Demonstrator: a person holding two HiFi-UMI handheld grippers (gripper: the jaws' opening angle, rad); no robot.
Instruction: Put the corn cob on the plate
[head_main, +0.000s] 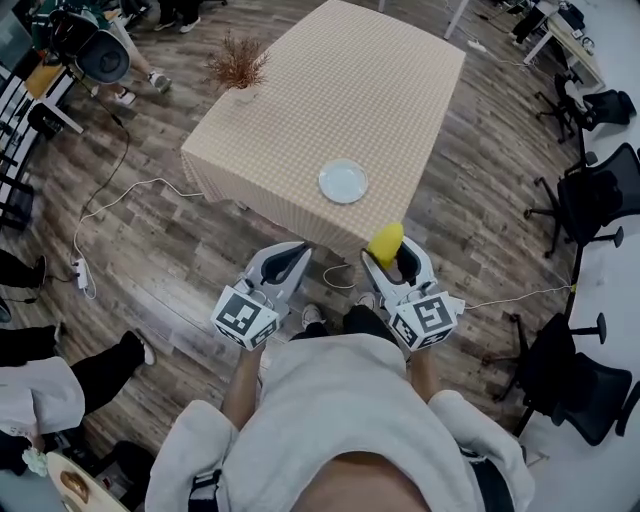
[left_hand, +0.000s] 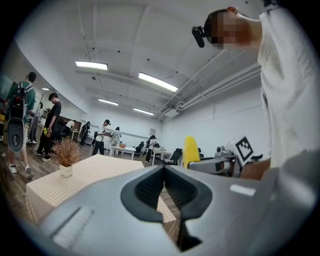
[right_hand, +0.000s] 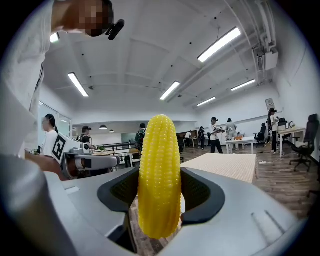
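The right gripper (right_hand: 160, 192) clamps the corn (right_hand: 160, 170) upright between its pads. The cob is bright yellow with neat rows of glossy kernels; its rounded tip points up and its lower end hangs below the jaws. It is over the floor, just short of the table's (head_main: 330, 90) near edge. The white plate (head_main: 343, 182) lies on the table near that edge, apart from the cob. The left gripper's (left_hand: 164, 189) jaws are pressed together.
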